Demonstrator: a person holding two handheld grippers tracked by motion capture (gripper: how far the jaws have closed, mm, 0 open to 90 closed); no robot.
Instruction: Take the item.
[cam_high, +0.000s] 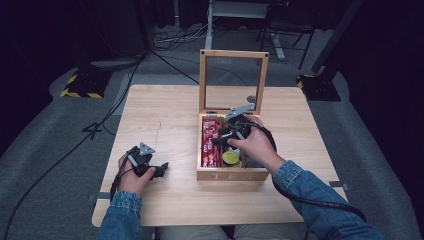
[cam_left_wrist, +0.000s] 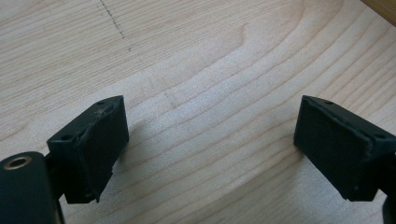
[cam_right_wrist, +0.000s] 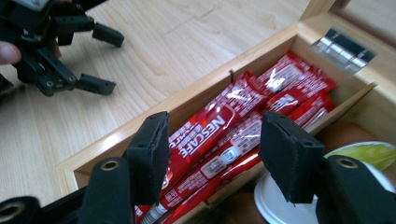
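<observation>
— So what sort of place is this, a kitchen?

— No, it looks like a recording studio or a lab. The light wooden table (cam_high: 165, 120) stands alone on grey carpet (cam_high: 45, 150), and everything around it is dark.

— What else gives it away?

— Black cables (cam_high: 165, 37) trail over the floor behind the table, and a stand base with yellow-and-black hazard tape (cam_high: 80, 86) sits at the back left, another at the back right (cam_high: 320, 85). The legs of a white desk frame (cam_high: 235, 22) rise behind them (with more cable bundled underneath).

— Nothing homely, then?

— Just the wooden tea box (cam_high: 231, 174) on the table; the rest is rigging.
</observation>
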